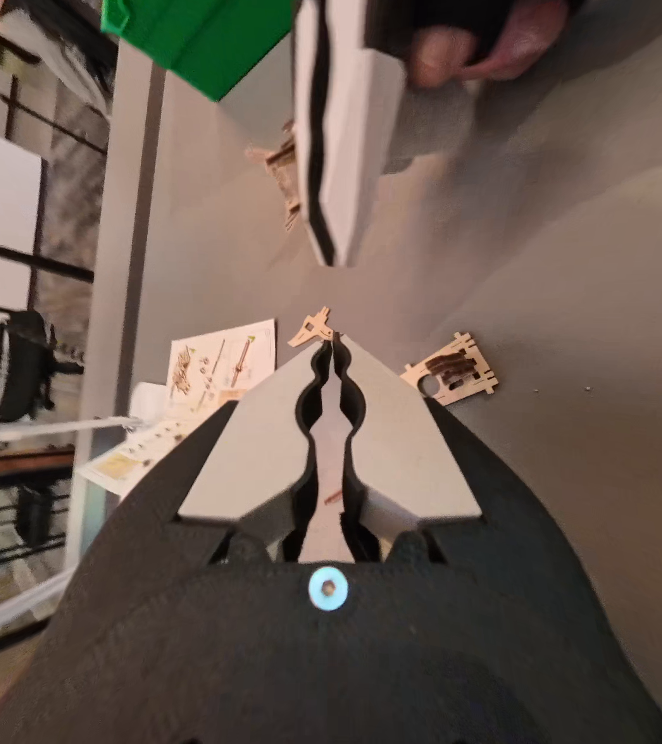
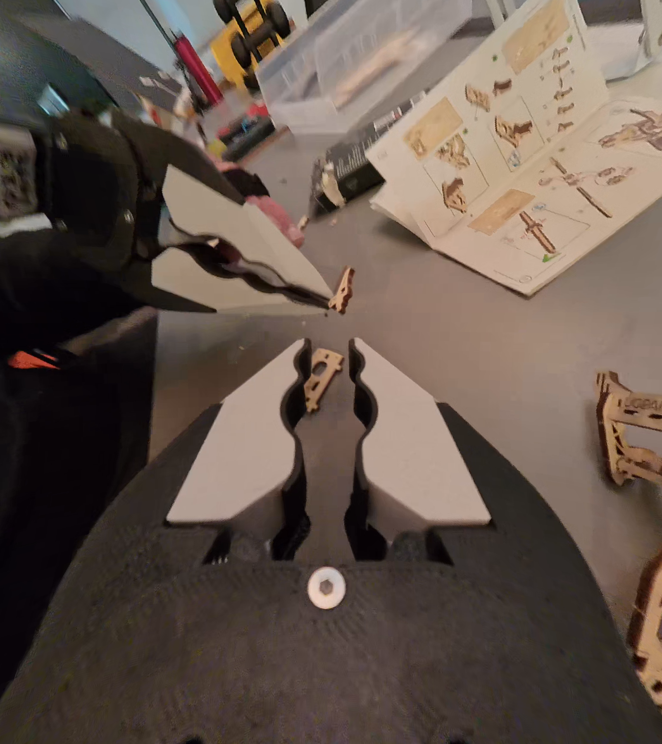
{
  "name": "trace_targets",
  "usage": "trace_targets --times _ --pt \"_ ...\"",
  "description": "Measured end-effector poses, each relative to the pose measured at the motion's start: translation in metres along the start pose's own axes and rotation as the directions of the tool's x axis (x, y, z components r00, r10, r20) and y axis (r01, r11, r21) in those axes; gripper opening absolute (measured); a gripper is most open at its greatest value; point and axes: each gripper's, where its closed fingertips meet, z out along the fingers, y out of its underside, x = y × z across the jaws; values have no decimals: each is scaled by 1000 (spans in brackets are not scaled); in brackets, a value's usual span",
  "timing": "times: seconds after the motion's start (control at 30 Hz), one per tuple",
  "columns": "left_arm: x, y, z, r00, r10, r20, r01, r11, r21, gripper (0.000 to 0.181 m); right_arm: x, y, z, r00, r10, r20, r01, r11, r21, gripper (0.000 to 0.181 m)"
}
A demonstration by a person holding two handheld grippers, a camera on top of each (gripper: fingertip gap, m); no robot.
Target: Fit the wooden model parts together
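My left gripper [image 1: 331, 340] is shut on a small tan wooden part [image 1: 313, 328], pinched at the very fingertips. The right wrist view shows that gripper [image 2: 327, 304] coming in from the left, with the part [image 2: 343, 290] held upright above the grey table [image 2: 462, 362]. My right gripper [image 2: 327, 346] is open and empty. A flat wooden part [image 2: 321, 376] lies on the table, seen between its fingers. The same flat part [image 1: 452, 374] shows in the left wrist view, where the right gripper [image 1: 331, 257] hangs above the table in a hand.
A partly built wooden model [image 2: 643, 439] stands at the right, and it is half hidden behind the right gripper in the left wrist view [image 1: 281, 169]. An open instruction sheet [image 2: 522, 169] lies at the back right. A clear plastic box [image 2: 341, 68] and a dark box [image 2: 349, 169] sit behind. My left and right fingertips are right by each other.
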Motion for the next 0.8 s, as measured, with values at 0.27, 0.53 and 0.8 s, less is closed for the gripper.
trace_targets --times 0.27,0.53,0.8 --pt "11 -29 -14 977 215 2 -215 975 60 0 -15 -27 -8 989 47 142 -59 995 83 23" --pt "9 -2 -7 993 119 -13 -119 993 9 0 -9 -28 -24 992 48 114 -61 992 109 19" --pt "8 17 -15 999 -51 -2 51 999 8 0 11 14 -90 981 -29 -193 20 999 -48 24"
